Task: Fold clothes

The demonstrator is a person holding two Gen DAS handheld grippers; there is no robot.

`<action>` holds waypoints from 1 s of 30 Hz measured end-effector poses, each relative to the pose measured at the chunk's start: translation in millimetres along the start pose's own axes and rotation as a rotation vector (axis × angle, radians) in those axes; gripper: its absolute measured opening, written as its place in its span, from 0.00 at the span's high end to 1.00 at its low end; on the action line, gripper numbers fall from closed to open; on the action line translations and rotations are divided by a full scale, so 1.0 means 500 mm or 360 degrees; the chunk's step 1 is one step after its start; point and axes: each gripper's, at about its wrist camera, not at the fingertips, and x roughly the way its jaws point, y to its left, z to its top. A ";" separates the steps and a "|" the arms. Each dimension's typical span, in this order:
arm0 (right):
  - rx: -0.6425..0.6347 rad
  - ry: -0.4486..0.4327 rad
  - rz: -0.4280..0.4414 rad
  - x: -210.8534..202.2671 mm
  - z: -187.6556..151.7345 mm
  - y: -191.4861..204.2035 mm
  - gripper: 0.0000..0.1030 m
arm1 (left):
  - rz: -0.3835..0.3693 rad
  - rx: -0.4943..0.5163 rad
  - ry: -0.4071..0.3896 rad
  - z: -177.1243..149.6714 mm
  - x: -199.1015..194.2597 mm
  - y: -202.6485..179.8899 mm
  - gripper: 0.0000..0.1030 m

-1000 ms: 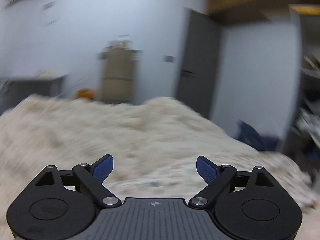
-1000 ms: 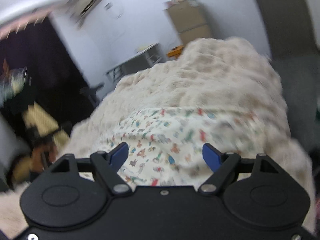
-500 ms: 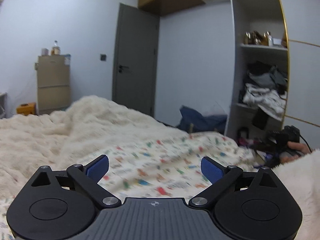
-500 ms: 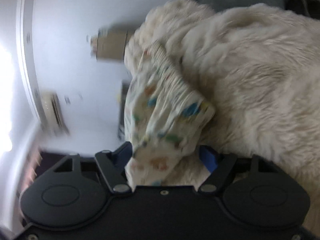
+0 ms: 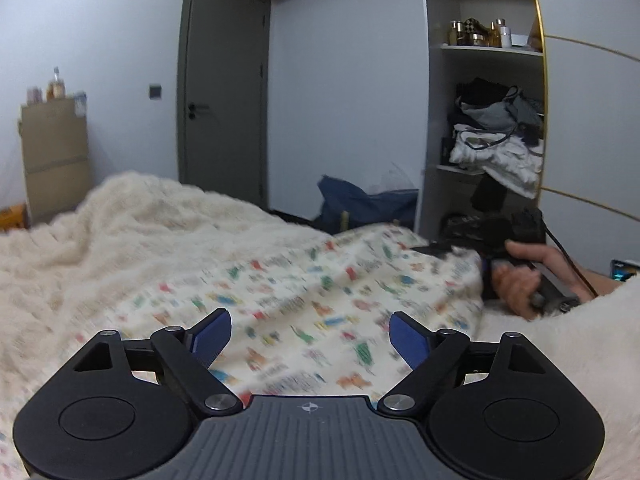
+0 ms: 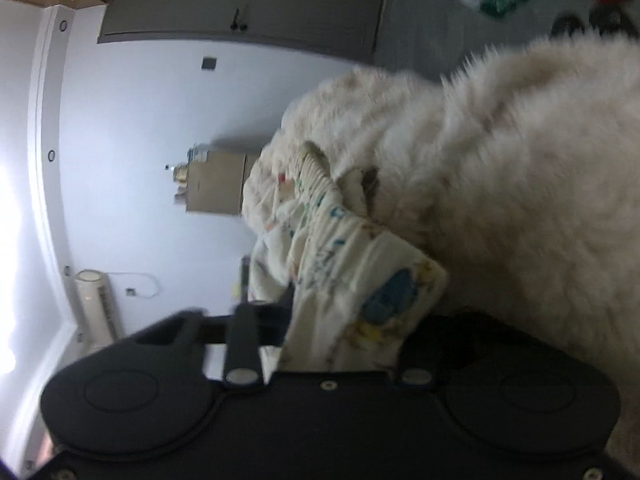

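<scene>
Bedding comes first: a cream fluffy blanket [image 5: 132, 240] covers the bed, and on it lies the printed garment [image 5: 320, 300], pale cloth with small coloured figures, spread from just ahead of the left tongs [image 5: 308, 336] across toward the bed's right edge. Its long axis appears to run from the near left to the far right, where the right hand [image 5: 524, 276] and its tool meet the cloth's far end.

The left tongs stand wide apart and hold nothing; the cloth lies directly in front of and beneath their blue pads [image 5: 212, 334], so a short push forward and down would probably reach it. The right tongs [image 6: 340, 344] are rolled on their side against the blanket [image 6: 520, 200], with a bunched end of the garment [image 6: 344, 280] running up out of the gap between the fingers. They look clamped on it, though the pads themselves are hidden by cloth and blur.

So the right hand already has one end, and the free near edge belongs to the left.

The left view gives the whole spread of the garment and shows both hands' positions, but not the right grip itself. The right view shows that grip close, with a ribbed hem [image 6: 314, 164] beyond it, and nothing of the left tongs.
</scene>
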 end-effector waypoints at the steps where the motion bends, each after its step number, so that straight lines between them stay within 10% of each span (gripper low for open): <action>1: -0.0032 -0.0023 -0.0007 -0.002 0.003 0.019 0.77 | -0.0001 0.0014 0.0026 -0.001 0.006 -0.005 0.20; 11: -0.0216 -0.0151 0.0030 -0.035 0.053 0.189 0.81 | -0.0269 0.0043 0.0226 -0.006 0.077 -0.079 0.28; 21: -0.0043 0.0091 -0.0116 -0.111 0.058 0.112 0.55 | 0.0034 0.0423 0.0231 -0.014 0.083 -0.171 0.30; 23: -0.0017 0.0111 -0.0110 -0.117 0.049 0.101 0.50 | 0.0078 0.0462 0.0226 -0.013 0.088 -0.177 0.38; 27: 0.0009 0.0102 -0.0083 -0.117 0.054 0.099 0.56 | 0.0058 0.0522 0.0198 -0.004 0.087 -0.180 0.93; 30: -0.0024 0.0091 -0.0073 -0.105 0.075 0.104 0.60 | 0.0047 0.0538 0.0110 0.007 0.057 -0.174 0.94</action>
